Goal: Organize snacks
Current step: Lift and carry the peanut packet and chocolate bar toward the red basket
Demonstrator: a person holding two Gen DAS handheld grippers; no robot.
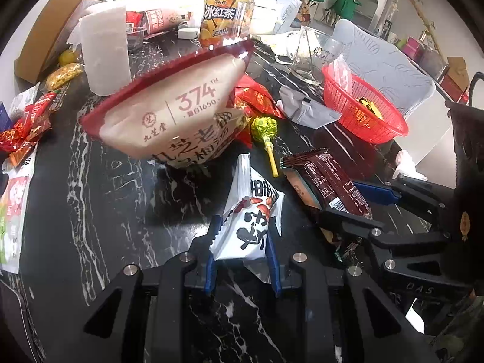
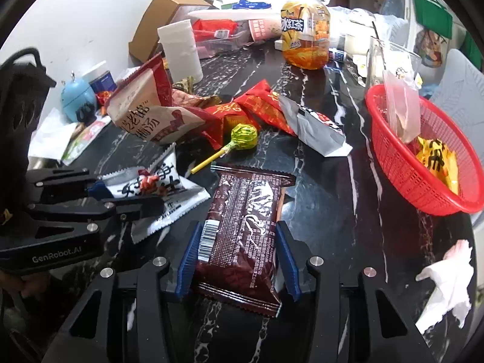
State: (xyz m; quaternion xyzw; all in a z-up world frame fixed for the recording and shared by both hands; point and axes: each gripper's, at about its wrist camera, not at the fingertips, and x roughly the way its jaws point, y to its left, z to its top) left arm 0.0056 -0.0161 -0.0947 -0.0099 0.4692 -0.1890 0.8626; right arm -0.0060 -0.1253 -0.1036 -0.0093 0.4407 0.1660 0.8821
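My left gripper is shut on a white peanut snack packet low over the black marble table; it also shows in the right wrist view. My right gripper is shut on a brown wrapped snack bar, which also shows in the left wrist view. A red basket at the right holds a yellow snack packet and a clear bag. A green-wrapped lollipop lies just beyond the bar.
A large beige pouch with red edges, red packets, a silver packet, an iced tea bottle, a paper roll, a glass jar, a cardboard box and a crumpled tissue crowd the table.
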